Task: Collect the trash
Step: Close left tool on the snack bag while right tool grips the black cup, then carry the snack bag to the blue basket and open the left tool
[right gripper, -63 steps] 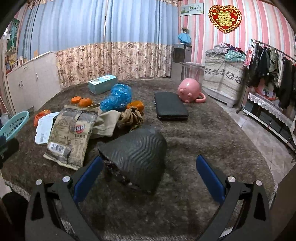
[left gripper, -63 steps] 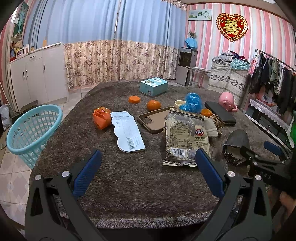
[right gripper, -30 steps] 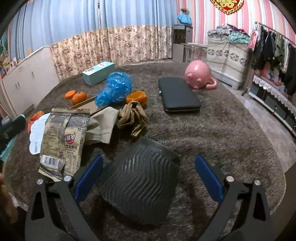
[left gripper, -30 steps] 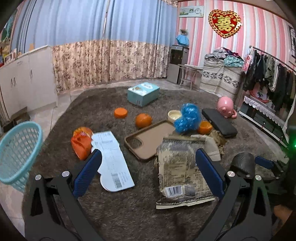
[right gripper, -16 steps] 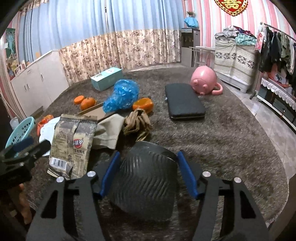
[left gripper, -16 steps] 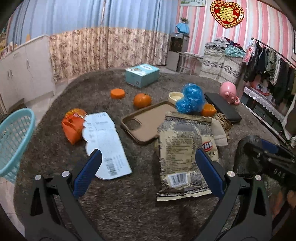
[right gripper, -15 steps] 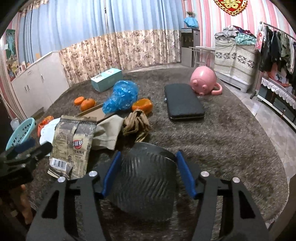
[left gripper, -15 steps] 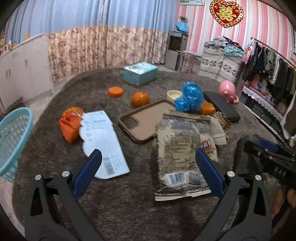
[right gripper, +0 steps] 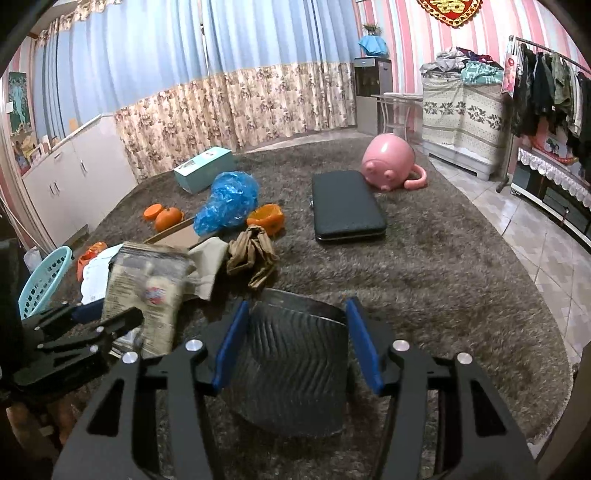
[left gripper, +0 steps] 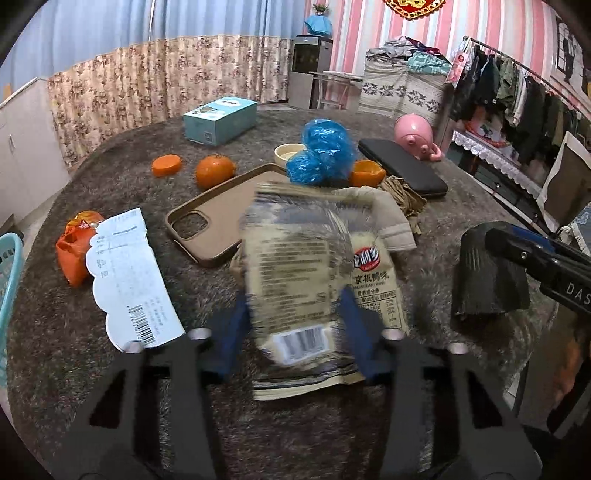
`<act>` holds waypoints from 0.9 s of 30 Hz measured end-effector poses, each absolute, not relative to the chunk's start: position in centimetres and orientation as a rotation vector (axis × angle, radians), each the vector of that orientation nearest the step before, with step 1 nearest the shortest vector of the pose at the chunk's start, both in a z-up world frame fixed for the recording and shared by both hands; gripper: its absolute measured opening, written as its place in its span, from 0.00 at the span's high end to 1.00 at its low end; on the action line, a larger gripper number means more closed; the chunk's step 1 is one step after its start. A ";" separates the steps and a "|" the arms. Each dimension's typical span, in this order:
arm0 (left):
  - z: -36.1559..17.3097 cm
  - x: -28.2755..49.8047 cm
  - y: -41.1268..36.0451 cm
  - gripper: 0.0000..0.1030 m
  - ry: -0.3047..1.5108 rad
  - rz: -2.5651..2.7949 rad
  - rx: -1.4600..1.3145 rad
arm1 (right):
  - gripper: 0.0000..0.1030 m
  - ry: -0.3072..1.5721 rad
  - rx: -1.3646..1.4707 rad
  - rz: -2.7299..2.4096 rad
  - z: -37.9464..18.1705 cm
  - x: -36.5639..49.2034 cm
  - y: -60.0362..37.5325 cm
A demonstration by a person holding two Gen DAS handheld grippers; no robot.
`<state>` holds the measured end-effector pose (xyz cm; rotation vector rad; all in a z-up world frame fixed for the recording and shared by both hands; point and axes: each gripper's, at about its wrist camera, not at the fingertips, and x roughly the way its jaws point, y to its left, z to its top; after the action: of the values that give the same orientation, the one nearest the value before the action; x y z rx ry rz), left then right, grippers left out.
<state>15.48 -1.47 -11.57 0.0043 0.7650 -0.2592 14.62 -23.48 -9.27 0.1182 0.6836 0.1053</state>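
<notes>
We see a teal box point(left gripper: 220, 120) at the far side of the brown shaggy table cover point(left gripper: 110, 177), a whole tangerine point(left gripper: 215, 171) just beyond a brown phone case point(left gripper: 218, 229), a black flat case point(right gripper: 346, 207) beside a pink pig-shaped mug point(right gripper: 388, 162), and a clothes rack point(right gripper: 546, 81) at right.

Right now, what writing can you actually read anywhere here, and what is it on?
"DAS": right gripper arm; it runs out of frame.
"京板鸭味": snack bag; its red logo and fine print are blurred.
Barcode and print on the white paper slip: too small.
"囍": red heart wall ornament.
</notes>
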 end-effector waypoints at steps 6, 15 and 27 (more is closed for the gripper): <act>-10.8 14.8 -0.6 0.87 0.715 -0.252 -0.035 | 0.47 0.681 0.118 0.105 -9.1 14.5 -23.6; -7.0 12.8 0.3 0.95 0.576 -0.204 -0.033 | 0.50 0.650 0.090 0.119 -7.0 14.6 -22.8; -2.5 13.1 6.4 0.96 0.500 -0.103 -0.087 | 0.51 0.584 0.003 0.166 -3.4 16.6 -18.2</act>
<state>13.14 6.37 -2.48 -0.0871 0.4998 -0.1032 16.59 -18.25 -3.44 0.0026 0.5844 0.1664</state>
